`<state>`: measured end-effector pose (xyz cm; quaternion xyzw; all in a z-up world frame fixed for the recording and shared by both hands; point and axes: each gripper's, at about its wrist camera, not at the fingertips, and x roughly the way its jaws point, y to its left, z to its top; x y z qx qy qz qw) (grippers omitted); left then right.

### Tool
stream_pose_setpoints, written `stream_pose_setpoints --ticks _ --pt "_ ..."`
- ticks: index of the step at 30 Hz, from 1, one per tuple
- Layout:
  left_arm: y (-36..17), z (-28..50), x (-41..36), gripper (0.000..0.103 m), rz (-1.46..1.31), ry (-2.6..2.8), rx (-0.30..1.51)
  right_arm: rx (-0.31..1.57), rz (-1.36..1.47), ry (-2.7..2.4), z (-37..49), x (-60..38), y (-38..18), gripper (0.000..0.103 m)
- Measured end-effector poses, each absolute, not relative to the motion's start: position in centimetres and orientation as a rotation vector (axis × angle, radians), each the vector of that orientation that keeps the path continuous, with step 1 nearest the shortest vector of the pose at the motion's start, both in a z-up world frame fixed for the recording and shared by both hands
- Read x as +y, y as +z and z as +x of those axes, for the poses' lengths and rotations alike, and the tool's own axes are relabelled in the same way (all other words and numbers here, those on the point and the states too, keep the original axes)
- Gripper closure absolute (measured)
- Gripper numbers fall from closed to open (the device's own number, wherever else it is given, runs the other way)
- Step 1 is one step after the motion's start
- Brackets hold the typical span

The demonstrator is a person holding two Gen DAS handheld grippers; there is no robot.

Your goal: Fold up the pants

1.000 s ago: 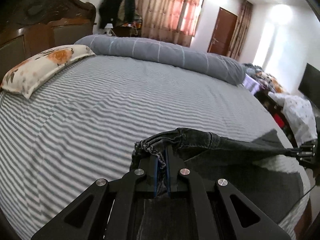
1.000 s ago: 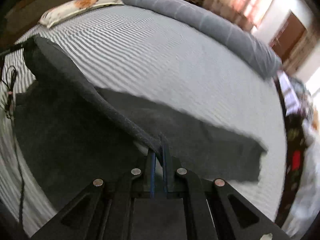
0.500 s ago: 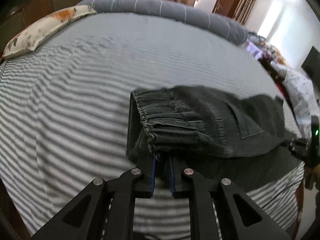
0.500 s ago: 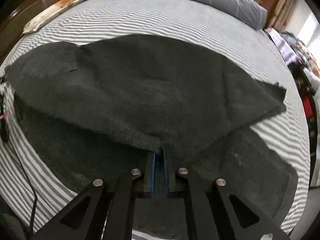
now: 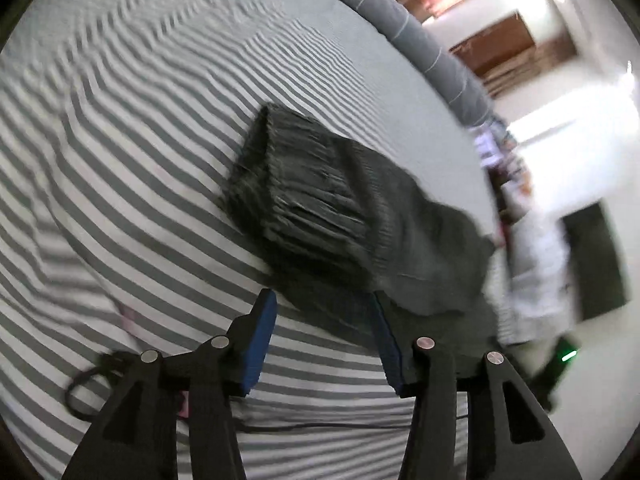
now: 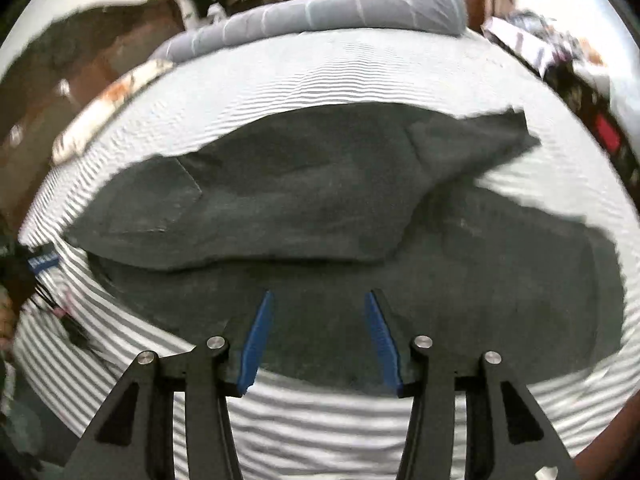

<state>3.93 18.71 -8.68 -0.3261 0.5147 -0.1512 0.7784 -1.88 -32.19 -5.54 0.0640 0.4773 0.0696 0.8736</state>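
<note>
Left gripper (image 5: 323, 312): jaws spread wide, holding nothing; its blue pads (image 5: 262, 330) hang over the near edge of the pants.
Right gripper (image 6: 318, 312): jaws also spread wide and empty, blue pads (image 6: 256, 334) above the near dark cloth.
Cable (image 5: 80, 384): thin black loop on the sheet, near left, beside the left gripper.
Pants (image 6: 320, 216): dark grey, lying on the bed, one layer folded over another; the upper layer sits farther back, the lower one shows along the near side and to the right.
Waistband (image 5: 296, 192): gathered, ribbed end at the left of the pants.
Pocket (image 6: 160, 196): stitched patch on the upper layer, left part.
Bed sheet (image 6: 320, 72): grey and white stripes, under and around the pants.
Pillow (image 6: 108, 108): floral, far left.
Rolled duvet (image 6: 340, 12): grey, along the far edge of the bed.
</note>
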Motion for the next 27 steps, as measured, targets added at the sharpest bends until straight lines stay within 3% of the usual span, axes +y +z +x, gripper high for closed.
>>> stream_pose_setpoints --ticks 6,17,19,20,27 --pt "-9.2 5.6 16.8 0.049 -0.864 -0.348 1.099 0.989 0.363 0.149 -2.7 -33.7 -7.5 0.057" --pt "-10.2 8.8 14.9 0.049 -0.914 -0.235 1.082 0.905 0.752 0.178 0.5 -33.5 -11.6 0.055" --pt "-9.8 9.1 14.8 0.066 -0.879 -0.214 1.053 0.897 0.790 0.197 1.4 -32.7 -12.4 0.055" --pt "-9.3 9.3 14.7 0.081 -0.854 -0.206 1.038 0.893 0.811 0.206 1.9 -32.3 -12.8 0.055" --pt "-7.8 9.9 15.1 0.087 -0.801 -0.146 0.983 0.759 1.068 0.266 4.7 -33.2 -14.9 0.055"
